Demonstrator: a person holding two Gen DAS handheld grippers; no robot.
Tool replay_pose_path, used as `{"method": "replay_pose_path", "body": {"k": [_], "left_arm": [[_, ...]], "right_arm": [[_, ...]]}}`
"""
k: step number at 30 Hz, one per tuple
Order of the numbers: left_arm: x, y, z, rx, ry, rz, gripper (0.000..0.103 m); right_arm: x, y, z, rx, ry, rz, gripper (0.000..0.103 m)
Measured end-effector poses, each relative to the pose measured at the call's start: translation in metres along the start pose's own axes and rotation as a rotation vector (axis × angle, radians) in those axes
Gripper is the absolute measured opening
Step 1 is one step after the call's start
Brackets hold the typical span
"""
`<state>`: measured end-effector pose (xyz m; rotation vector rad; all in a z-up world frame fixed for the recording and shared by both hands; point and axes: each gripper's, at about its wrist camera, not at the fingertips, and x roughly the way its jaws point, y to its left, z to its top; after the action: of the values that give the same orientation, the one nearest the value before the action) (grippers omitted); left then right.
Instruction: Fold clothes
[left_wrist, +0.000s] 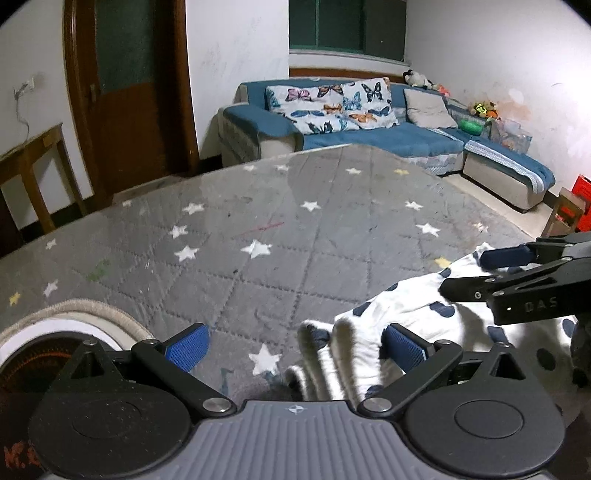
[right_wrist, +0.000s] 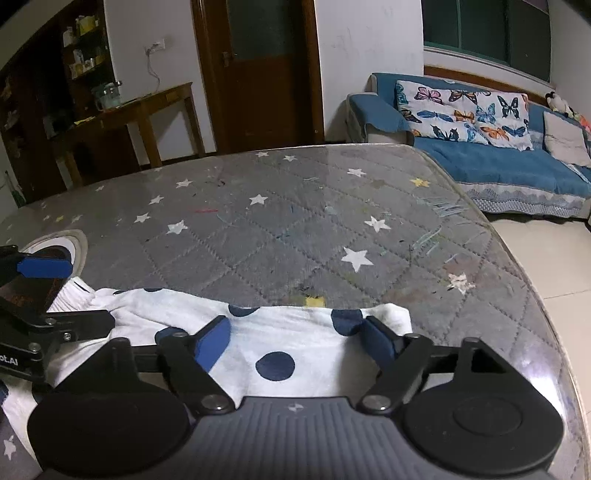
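Note:
A white garment with dark blue dots lies folded at the near edge of the grey star-patterned table. It also shows in the left wrist view, with its ribbed white cuff between my left fingers. My left gripper is open over that cuff end. My right gripper is open, its blue pads astride the cloth's far edge. The right gripper also shows at the right of the left wrist view, and the left gripper at the left of the right wrist view.
A round woven basket sits at the table's near left. Beyond the table stand a blue sofa with butterfly cushions, a wooden door and a wooden side table. The table edge drops to tiled floor on the right.

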<state>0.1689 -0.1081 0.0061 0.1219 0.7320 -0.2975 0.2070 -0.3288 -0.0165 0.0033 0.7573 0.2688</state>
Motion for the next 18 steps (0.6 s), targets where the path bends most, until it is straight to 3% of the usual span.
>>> {"method": "replay_pose_path", "body": {"k": [6,8,12,18], "left_arm": [[-0.006,0.003,-0.001,-0.002,-0.005,-0.007,0.103],[-0.008,0.003,-0.001,-0.001,-0.009,-0.009,0.103],[-0.011,0.005,-0.001,-0.002,-0.012,-0.012,0.103],[-0.017,0.004,-0.003,-0.003,-0.029,-0.021,0.103]], "right_arm": [[-0.008,0.001,0.002,0.008,-0.026,0.0,0.088],[-0.014,0.001,0.002,0.018,-0.038,0.001,0.097],[-0.026,0.002,-0.003,0.009,-0.057,0.0,0.103],[-0.043,0.012,-0.017,-0.055,-0.064,-0.035,0.103]]}}
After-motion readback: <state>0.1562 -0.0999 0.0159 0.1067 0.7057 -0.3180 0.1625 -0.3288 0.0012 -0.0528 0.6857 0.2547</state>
